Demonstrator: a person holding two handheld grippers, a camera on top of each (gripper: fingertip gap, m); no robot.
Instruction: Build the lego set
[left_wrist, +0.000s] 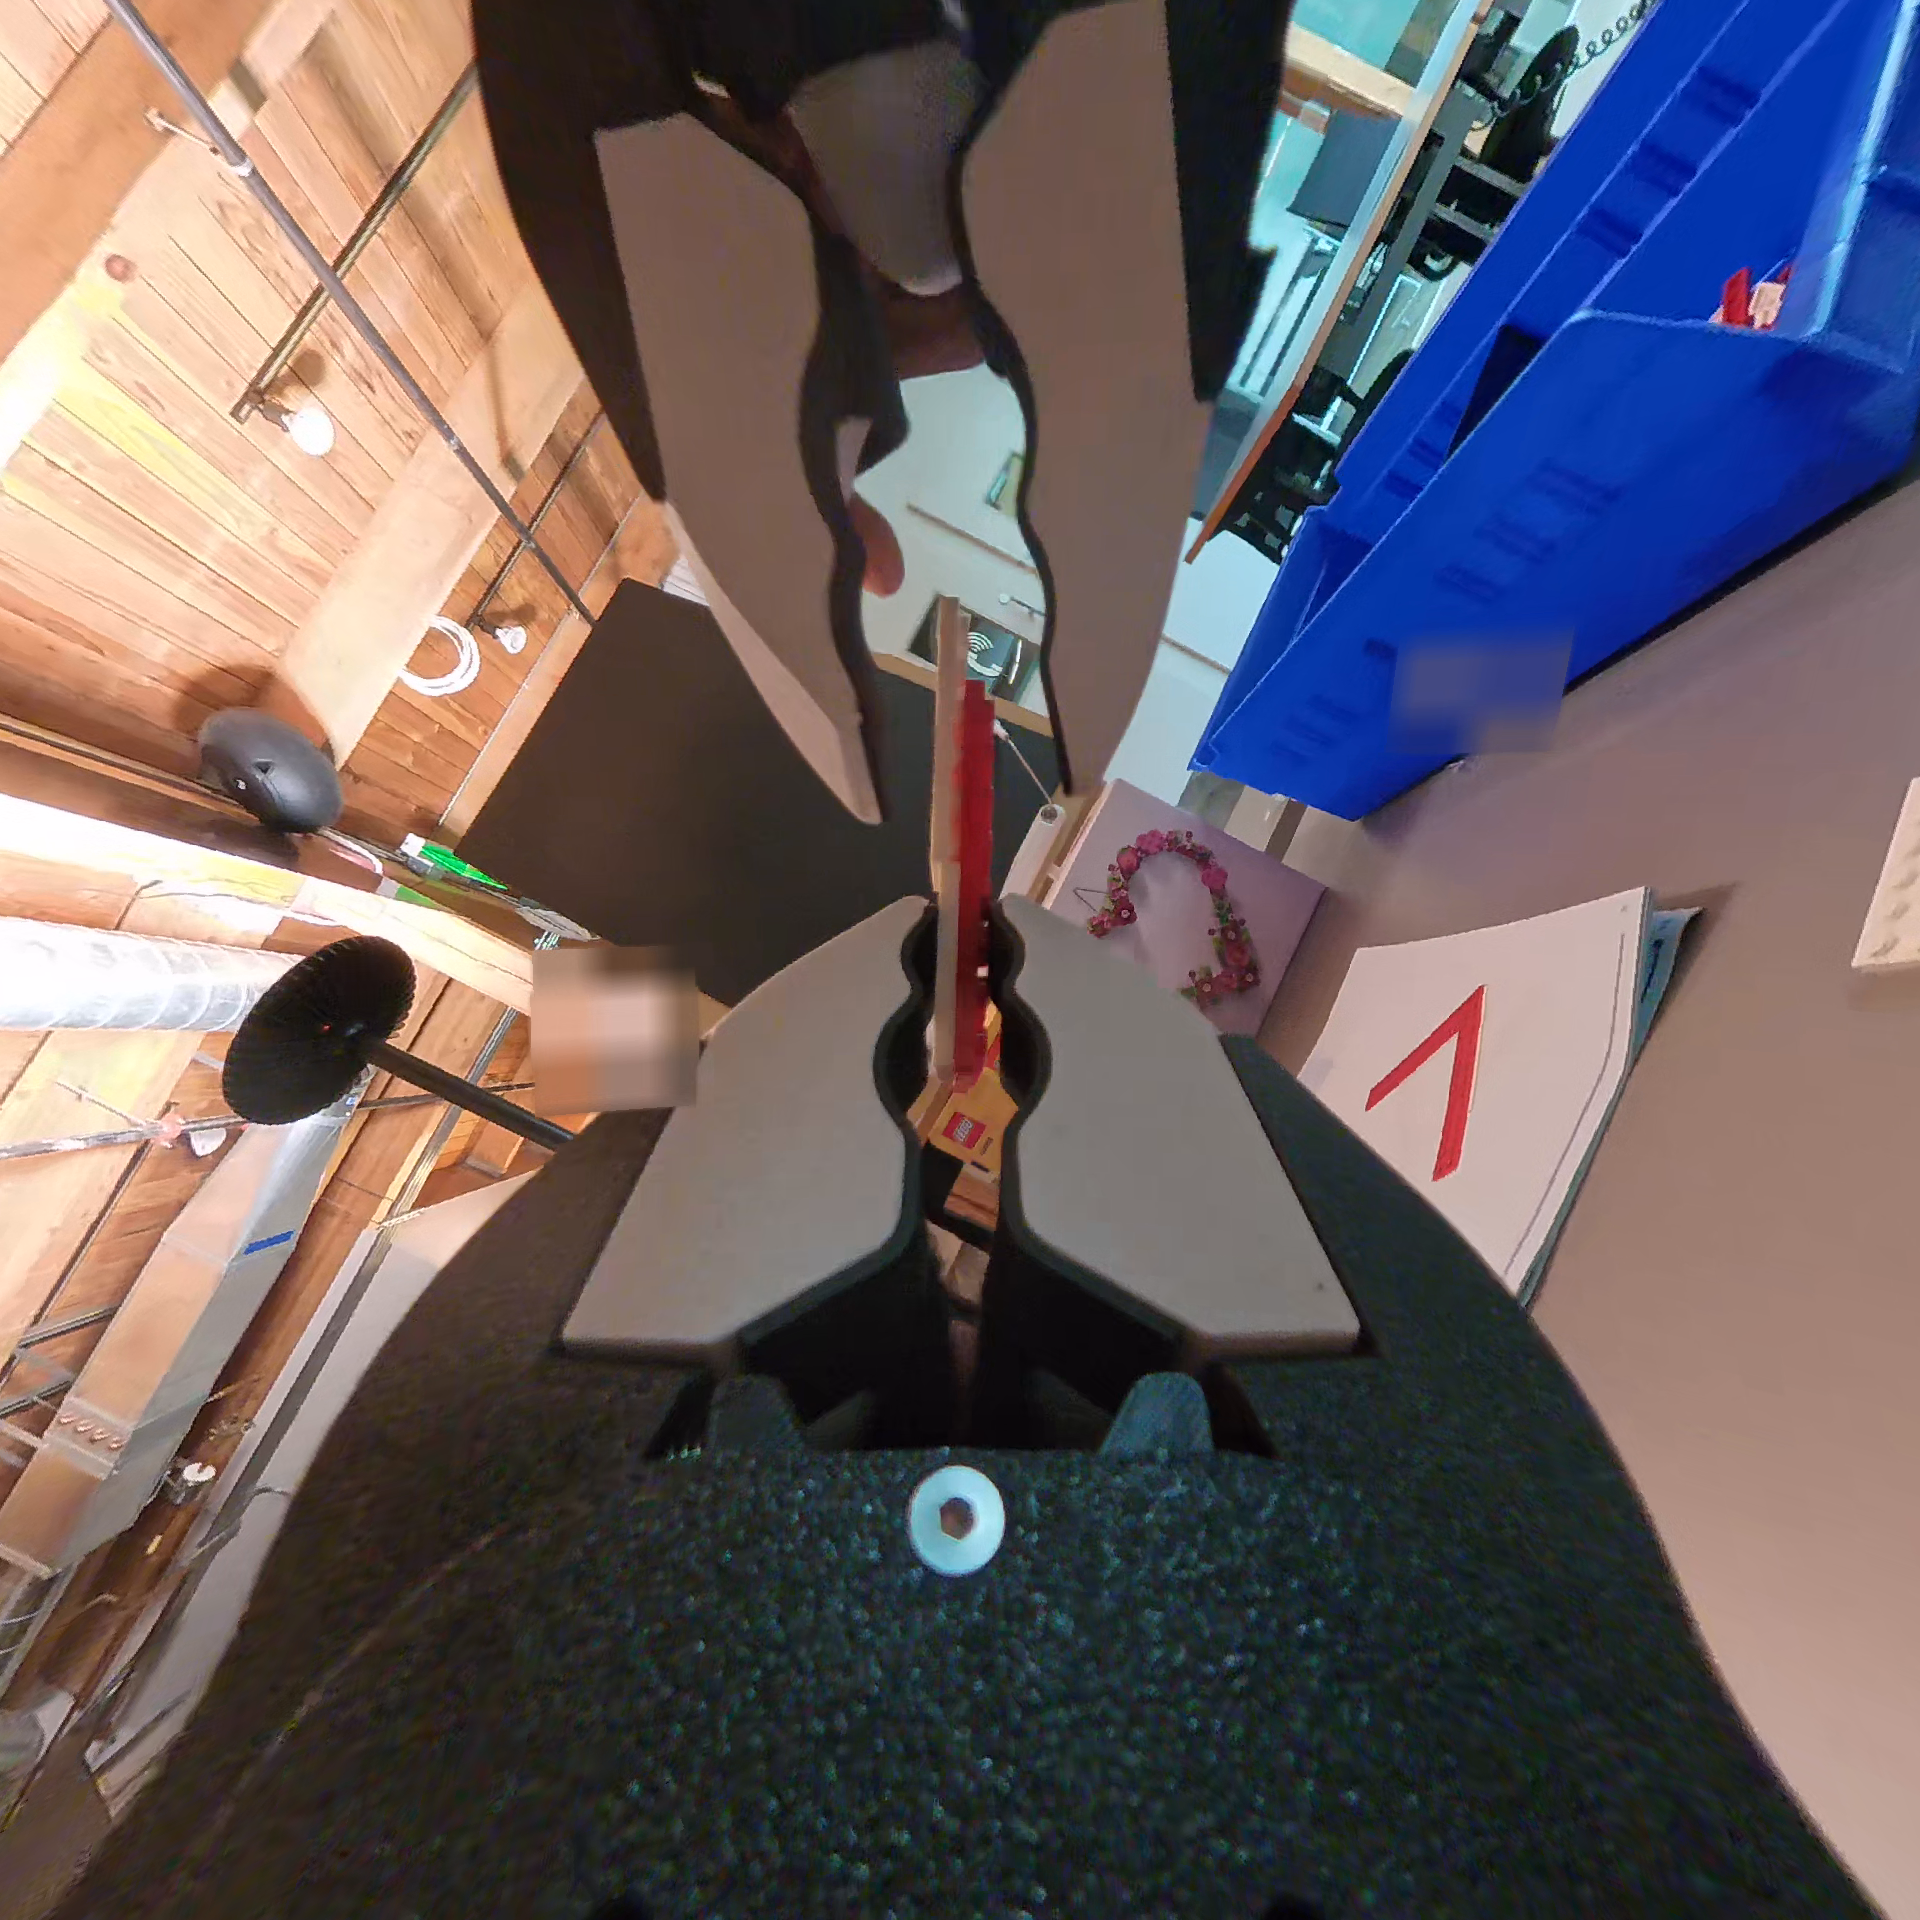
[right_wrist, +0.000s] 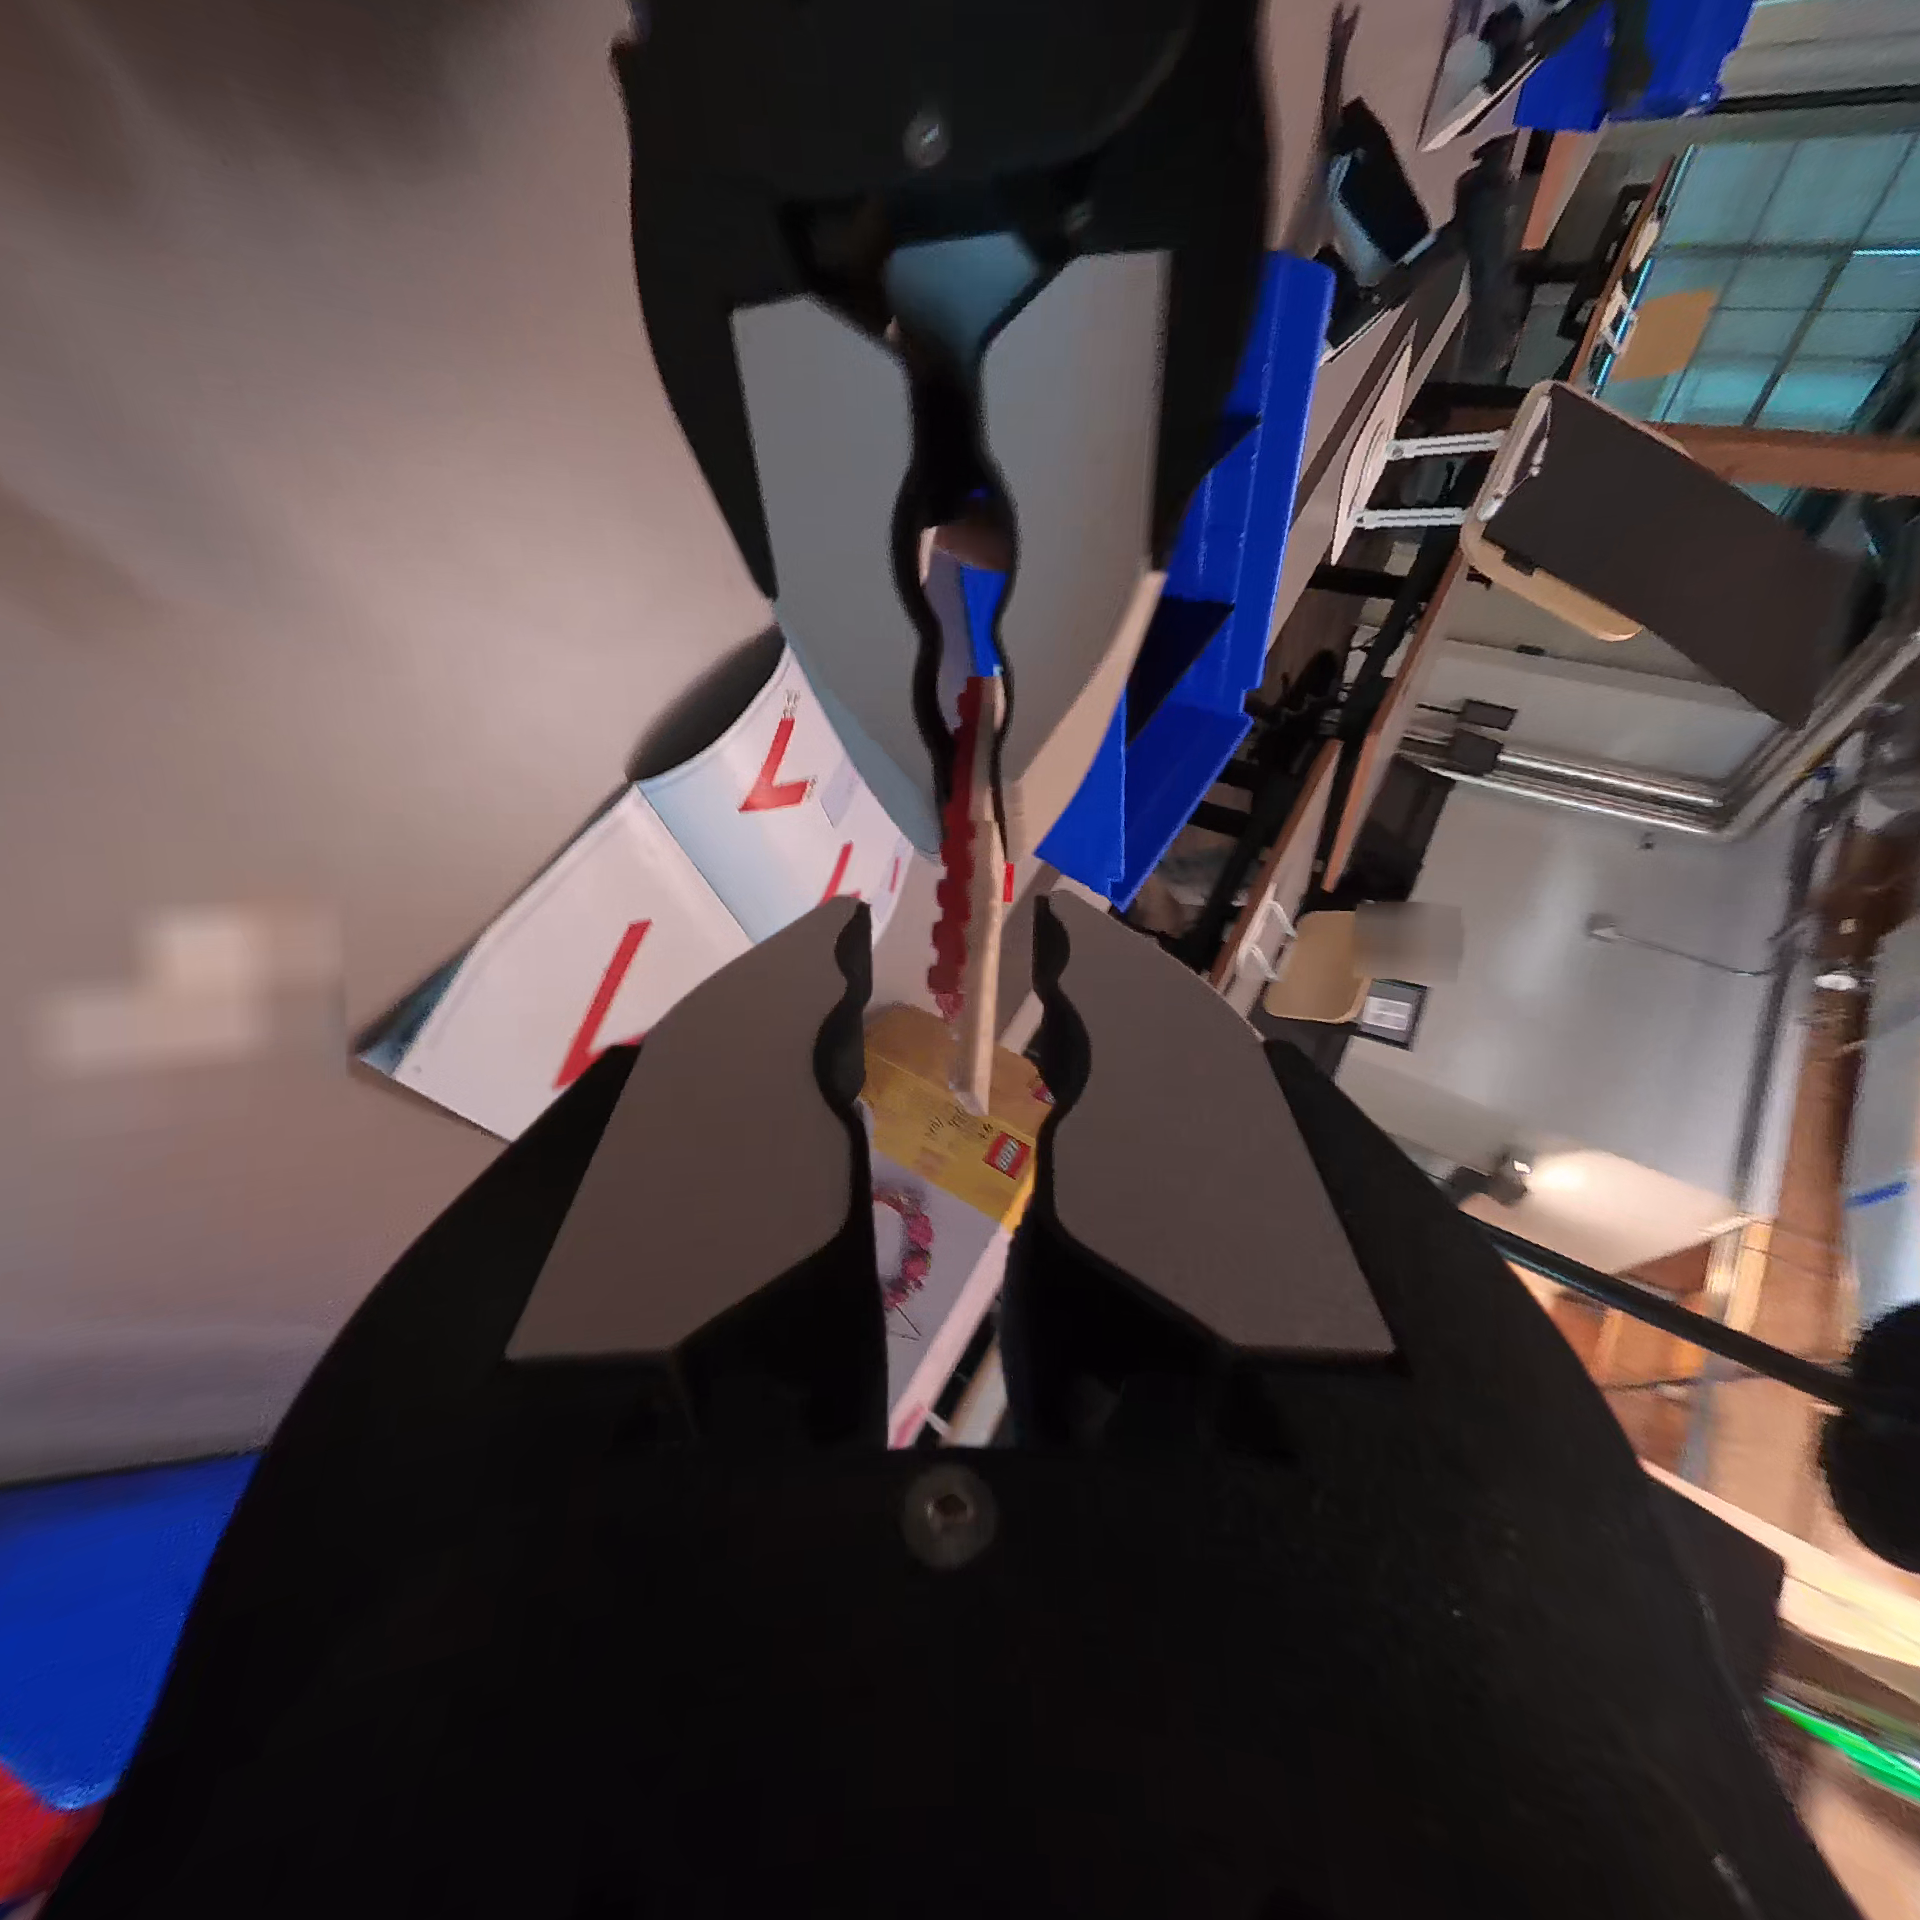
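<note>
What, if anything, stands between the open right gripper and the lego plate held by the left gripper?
Nothing visible. The right gripper faces the plate directly, its free end between the open jaws; the left gripper holds the far end.

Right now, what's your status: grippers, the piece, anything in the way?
Left gripper shut on the tan-and-red lego plate. Right gripper open, straddling the plate's free end. Nothing between them.

The left tongs (left_wrist: 966, 935) clamp a tan plate with red bricks (left_wrist: 961, 831); the right tongs (left_wrist: 966, 800) face them, parted.
</note>
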